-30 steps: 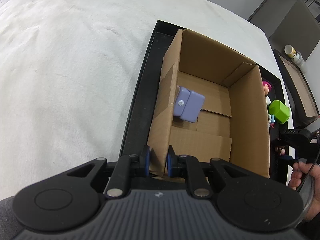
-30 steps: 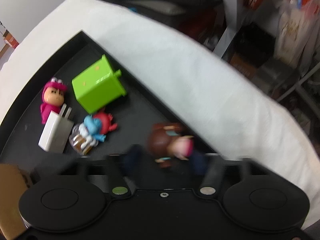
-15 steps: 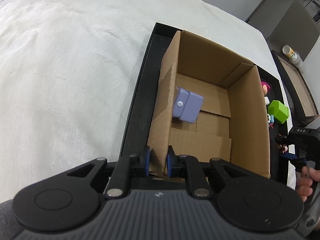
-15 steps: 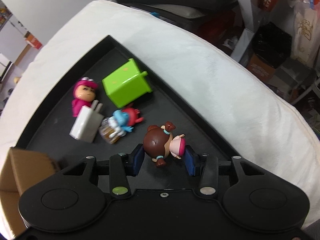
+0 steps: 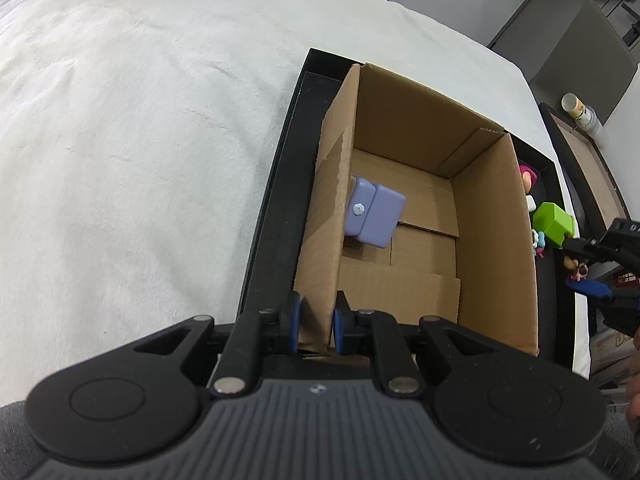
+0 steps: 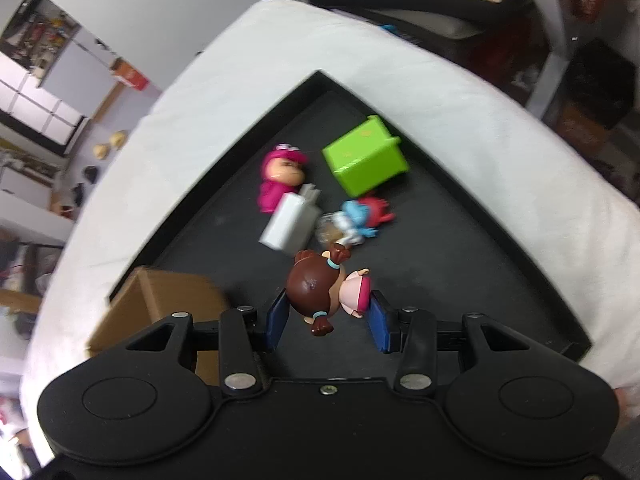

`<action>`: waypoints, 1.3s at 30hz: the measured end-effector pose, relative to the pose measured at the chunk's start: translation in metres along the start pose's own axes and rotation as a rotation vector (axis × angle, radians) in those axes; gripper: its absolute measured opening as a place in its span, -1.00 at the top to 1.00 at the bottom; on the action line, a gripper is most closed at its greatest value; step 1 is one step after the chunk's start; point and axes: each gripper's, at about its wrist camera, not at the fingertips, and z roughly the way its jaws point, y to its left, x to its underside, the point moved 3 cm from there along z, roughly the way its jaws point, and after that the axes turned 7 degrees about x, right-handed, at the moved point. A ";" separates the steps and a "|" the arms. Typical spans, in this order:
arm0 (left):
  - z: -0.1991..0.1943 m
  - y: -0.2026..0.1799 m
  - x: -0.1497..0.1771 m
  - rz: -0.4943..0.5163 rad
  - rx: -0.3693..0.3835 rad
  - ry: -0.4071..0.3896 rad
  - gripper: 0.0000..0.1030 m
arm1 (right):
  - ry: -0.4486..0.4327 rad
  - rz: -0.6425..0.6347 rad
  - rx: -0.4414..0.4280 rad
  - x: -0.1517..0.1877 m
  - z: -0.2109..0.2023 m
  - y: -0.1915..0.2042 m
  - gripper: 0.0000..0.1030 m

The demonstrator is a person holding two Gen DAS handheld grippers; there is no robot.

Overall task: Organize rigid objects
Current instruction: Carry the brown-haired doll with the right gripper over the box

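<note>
So the person is working two handheld grippers over a black tray (image 6: 472, 216) sitting on a fuzzy white cloth (image 5: 140, 140). The left gripper (image 5: 316, 326) is clenched tight on the near wall of the cardboard box (image 5: 492, 240), one pad on each side of the cardboard, and I'm guessing that's just to keep the box from sliding or tipping while stuff gets dropped in. There's one thing lying in there, a lavender hinged case (image 5: 374, 216), leaning against the left inside wall. Over on the other side, the right gripper (image 6: 327, 316) is grasping a little brown-haired doll (image 6: 320, 288) sideways between its blue pads, the head against one pad and the pink end against the other, and it's hanging clear above the tray floor, so it looks like the doll is mid-carry and headed for the box, whose corner is poking into the lower left of that view. Still waiting on the tray: a lime green cube (image 6: 366, 156), a pink-hooded figure (image 6: 280, 176), a white charger plug (image 6: 290, 222) and a small blue-and-red figure (image 6: 364, 214), all bunched together near the far corner. Seems like early days, mostly everything is outside the box.
</note>
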 end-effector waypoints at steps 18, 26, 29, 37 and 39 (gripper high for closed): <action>0.000 0.008 0.000 -0.008 0.042 -0.007 0.69 | 0.001 -0.155 -0.154 0.013 -0.029 0.067 0.18; 0.000 0.015 0.000 -0.024 0.072 -0.008 0.69 | -0.003 -0.282 -0.172 0.027 -0.032 0.104 0.18; 0.000 0.016 -0.001 -0.021 0.080 -0.003 0.68 | 0.011 -0.326 -0.179 0.035 -0.027 0.117 0.18; 0.001 0.018 -0.002 -0.019 0.096 0.003 0.67 | 0.050 -0.417 -0.172 0.057 -0.011 0.149 0.18; 0.001 0.018 -0.003 -0.024 0.098 0.005 0.67 | 0.057 -0.433 -0.167 0.060 -0.008 0.155 0.17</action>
